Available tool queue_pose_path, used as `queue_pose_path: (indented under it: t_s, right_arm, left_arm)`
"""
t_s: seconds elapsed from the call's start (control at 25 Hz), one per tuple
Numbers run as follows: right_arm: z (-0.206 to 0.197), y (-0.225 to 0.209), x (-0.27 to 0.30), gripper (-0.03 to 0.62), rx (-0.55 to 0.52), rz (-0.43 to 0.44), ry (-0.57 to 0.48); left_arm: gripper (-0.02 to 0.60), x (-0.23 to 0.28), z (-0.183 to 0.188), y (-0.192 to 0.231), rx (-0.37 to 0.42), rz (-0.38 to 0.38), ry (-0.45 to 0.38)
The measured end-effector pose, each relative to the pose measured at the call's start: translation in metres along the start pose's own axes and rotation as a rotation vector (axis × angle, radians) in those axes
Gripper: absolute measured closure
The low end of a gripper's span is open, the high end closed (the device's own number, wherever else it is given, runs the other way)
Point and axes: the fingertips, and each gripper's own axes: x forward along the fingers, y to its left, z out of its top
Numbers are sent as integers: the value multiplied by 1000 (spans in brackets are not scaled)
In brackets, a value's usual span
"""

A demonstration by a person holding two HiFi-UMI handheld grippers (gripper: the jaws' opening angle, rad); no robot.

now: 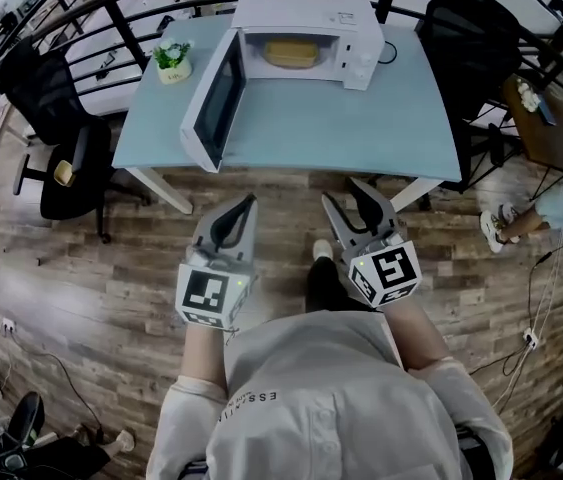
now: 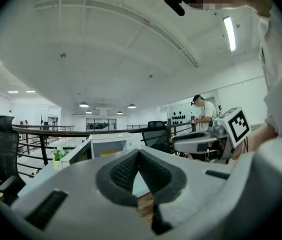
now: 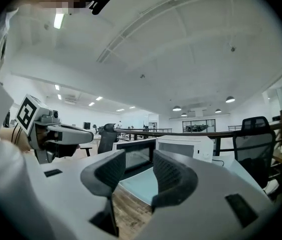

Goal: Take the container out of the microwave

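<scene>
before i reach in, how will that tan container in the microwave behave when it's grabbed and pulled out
The container looks low and wide, so it should probably slide out flat rather than tip or roll. Its even, boxy outline suggests a fairly stiff shell. It fills much of the microwave cavity's width, so it might scrape the walls.

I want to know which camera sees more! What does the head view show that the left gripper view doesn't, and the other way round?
Only the head view: the marker cube on the left gripper, and the microwave's black cable.
Only the left gripper view: the ceiling lights and a person standing far off.
Both: the white microwave with its door open, the tan container inside (just a yellow sliver in the left gripper view), the little potted plant and the right gripper.
</scene>
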Motion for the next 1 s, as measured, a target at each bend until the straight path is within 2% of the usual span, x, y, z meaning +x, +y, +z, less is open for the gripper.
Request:
queue_pose_path:
  t_s: [0.64, 1.0]
  right_arm:
    - [-15, -165, 161, 428, 6, 162, 75]
    - [-36, -214, 231, 427, -36, 241, 173]
  left_arm:
    - [588, 201, 12, 66, -8, 117, 46]
    - [588, 266, 10, 92, -24, 168, 61]
